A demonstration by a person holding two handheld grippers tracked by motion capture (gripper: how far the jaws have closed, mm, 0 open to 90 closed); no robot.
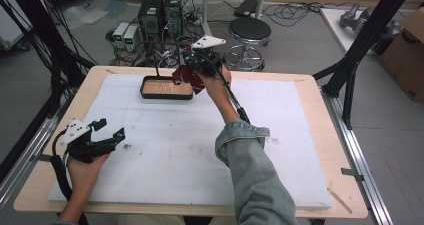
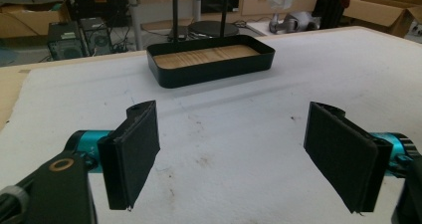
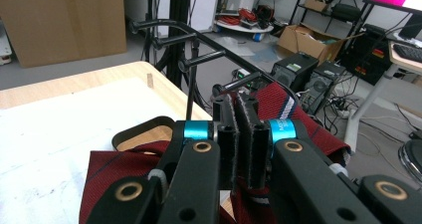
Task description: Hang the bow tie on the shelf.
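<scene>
since the dark red striped necktie (image 3: 293, 109) looks limp and light, the right gripper (image 3: 242, 134) pinches its fabric; left gripper (image 2: 239, 149) gapes empty.

One black tray (image 1: 166, 94), one dark red striped cloth (image 1: 186, 76), two grippers

The left gripper (image 1: 109, 129) is held low at the near left of the desk (image 1: 300, 150), its jaws spread wide apart with nothing between them; the left hand (image 1: 85, 167) grips it from behind with the forearm entering from the bottom edge. The right gripper (image 1: 192, 65) is extended forward to the far side of the desk, the right hand (image 1: 216, 82) and denim sleeve (image 1: 250, 170) reaching diagonally toward it. Its jaws are closed tightly on a dark red striped cloth (image 3: 107, 176), which hangs from them.
</scene>
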